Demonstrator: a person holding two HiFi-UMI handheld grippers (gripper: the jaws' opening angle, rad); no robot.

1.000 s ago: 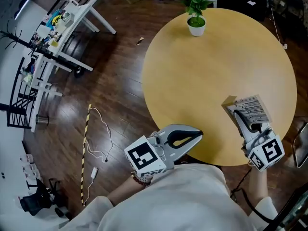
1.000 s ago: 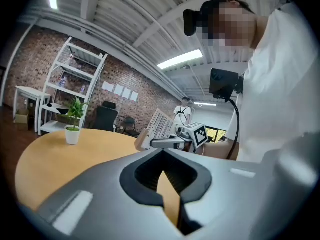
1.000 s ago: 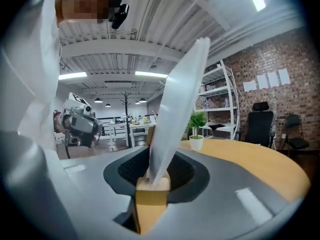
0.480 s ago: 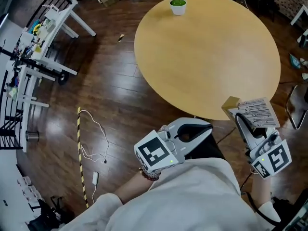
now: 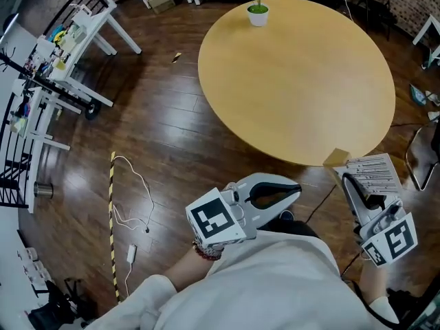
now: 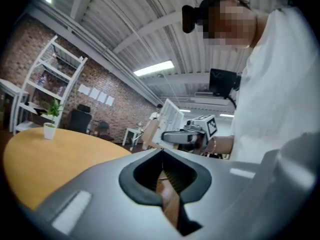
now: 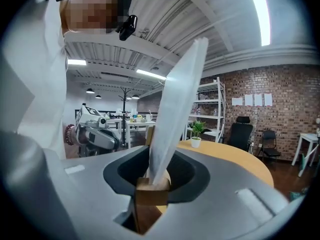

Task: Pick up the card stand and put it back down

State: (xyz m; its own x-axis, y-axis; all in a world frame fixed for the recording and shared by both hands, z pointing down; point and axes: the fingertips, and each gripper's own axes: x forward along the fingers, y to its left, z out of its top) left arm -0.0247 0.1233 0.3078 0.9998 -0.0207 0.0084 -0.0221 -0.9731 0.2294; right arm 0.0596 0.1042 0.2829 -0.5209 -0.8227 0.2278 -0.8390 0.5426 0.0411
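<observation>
Office/lab w/ brick wall (image 7: 280,91), desk chairs (image 7: 242,130), shelving (image 7: 210,104), round table (image 5: 295,67).

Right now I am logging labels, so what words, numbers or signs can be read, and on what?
Card stand: printed lines on its card, too small to read.
Marker cubes: square patterns only, no words.
Sheets on the brick wall: too small to read.

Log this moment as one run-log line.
right gripper: shut on card stand | card stand: held up at near edge of table | left gripper: shut, empty
</observation>
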